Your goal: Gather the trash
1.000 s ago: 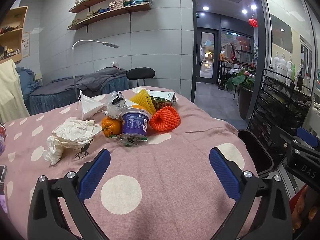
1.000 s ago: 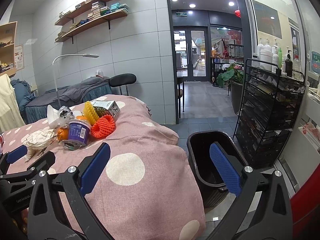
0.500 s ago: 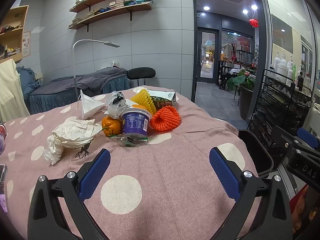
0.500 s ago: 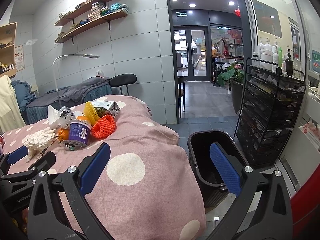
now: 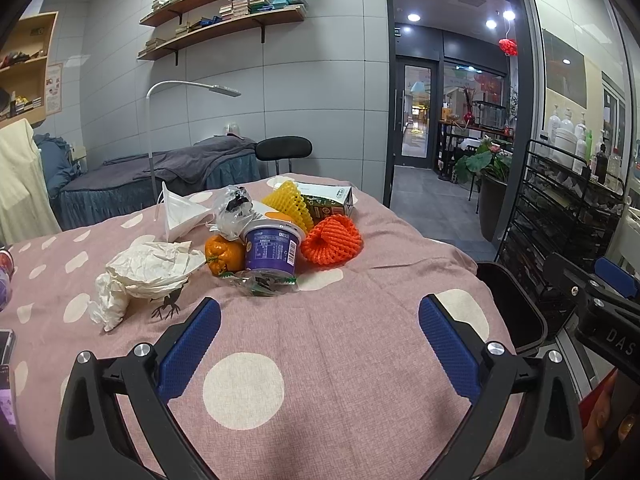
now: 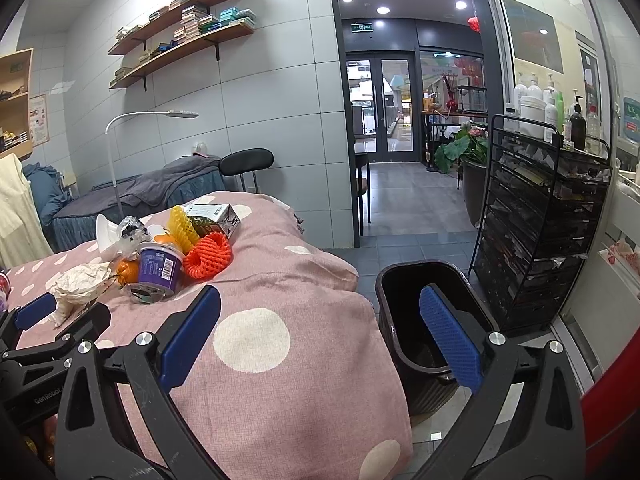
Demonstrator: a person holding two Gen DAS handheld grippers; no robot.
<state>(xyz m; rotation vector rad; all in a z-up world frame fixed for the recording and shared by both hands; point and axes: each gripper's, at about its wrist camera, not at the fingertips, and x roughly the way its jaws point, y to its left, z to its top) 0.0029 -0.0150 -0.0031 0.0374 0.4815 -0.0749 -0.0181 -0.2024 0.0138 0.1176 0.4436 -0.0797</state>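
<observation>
- My left gripper (image 5: 319, 340) hovers spread wide over the pink dotted tablecloth (image 5: 320, 360), holding nothing.
- My right gripper (image 6: 319, 334) gapes empty too.
- The trash pile (image 5: 256, 236) lies ahead; the black bin (image 6: 404, 300) stands beside the table.

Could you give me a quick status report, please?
Both grippers, left and right, open and empty. Trash pile untouched on table. Bin beside table, nothing blocking.

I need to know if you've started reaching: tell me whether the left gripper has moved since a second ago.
No. The left gripper is where it was: the purple cup and white dot on the tablecloth sit identically between its open fingers.
</observation>
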